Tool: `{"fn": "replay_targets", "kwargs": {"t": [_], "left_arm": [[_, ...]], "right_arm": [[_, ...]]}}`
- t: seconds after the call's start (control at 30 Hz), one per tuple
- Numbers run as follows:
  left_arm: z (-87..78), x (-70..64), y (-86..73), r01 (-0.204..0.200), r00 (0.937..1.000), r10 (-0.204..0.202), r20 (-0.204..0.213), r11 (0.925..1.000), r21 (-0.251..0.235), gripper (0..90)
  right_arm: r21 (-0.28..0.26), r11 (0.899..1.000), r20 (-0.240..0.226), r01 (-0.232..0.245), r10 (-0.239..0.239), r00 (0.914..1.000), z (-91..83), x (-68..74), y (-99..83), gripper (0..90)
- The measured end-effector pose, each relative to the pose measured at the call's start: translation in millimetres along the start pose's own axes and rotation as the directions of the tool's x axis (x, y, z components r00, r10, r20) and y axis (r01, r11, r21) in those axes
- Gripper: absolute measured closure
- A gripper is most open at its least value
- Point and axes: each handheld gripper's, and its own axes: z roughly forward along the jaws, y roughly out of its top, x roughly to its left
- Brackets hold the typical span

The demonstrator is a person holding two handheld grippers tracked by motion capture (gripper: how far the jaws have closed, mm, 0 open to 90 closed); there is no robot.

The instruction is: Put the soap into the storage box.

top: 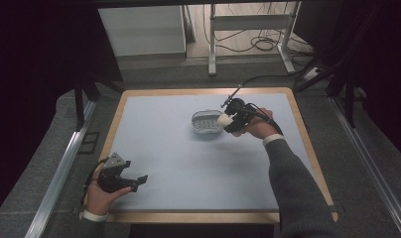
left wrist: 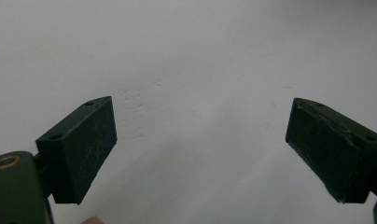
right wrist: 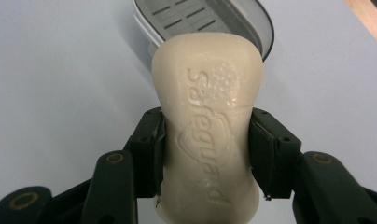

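A cream bar of soap (right wrist: 207, 126) with embossed lettering is clamped between the jaws of my right gripper (right wrist: 205, 154). In the high view the soap (top: 225, 120) hangs at the right rim of a grey slotted soap dish (top: 206, 124) near the middle of the table, with the right gripper (top: 230, 121) just to the dish's right. The soap dish (right wrist: 200, 18) lies beyond the bar in the right gripper view. My left gripper (top: 139, 181) rests at the table's front left, its jaws wide apart over bare mat (left wrist: 191, 70), holding nothing.
A pale blue mat (top: 188, 163) covers the wooden table (top: 307, 144). Black cable (top: 268, 77) trails from the right gripper toward the back. Metal desk legs (top: 212, 39) and cables stand on the floor beyond the table.
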Motion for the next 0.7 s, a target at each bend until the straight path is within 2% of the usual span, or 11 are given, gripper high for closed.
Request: {"fn": "replay_targets", "kwargs": {"t": [0.27,0.43,0.7], "left_arm": [[-0.4,-0.4,0.3,0.000,1.0000,0.000,0.002,1.0000,-0.003,9.2],[-0.2,-1.2,0.6,-0.006,1.0000,0.006,0.002,1.0000,-0.001,9.2],[0.2,-1.3,0.8,-0.008,1.0000,0.008,0.004,1.0000,0.001,9.2]], "right_arm": [[0.002,1.000,0.001,0.024,-0.024,0.9997,10.0,-1.9,9.6,49.7],[0.015,0.999,0.002,0.038,-0.038,0.9993,17.0,-5.9,18.7,49.7],[0.006,0.998,-0.007,0.065,-0.065,0.9979,24.8,-13.5,30.1,49.7]]}}
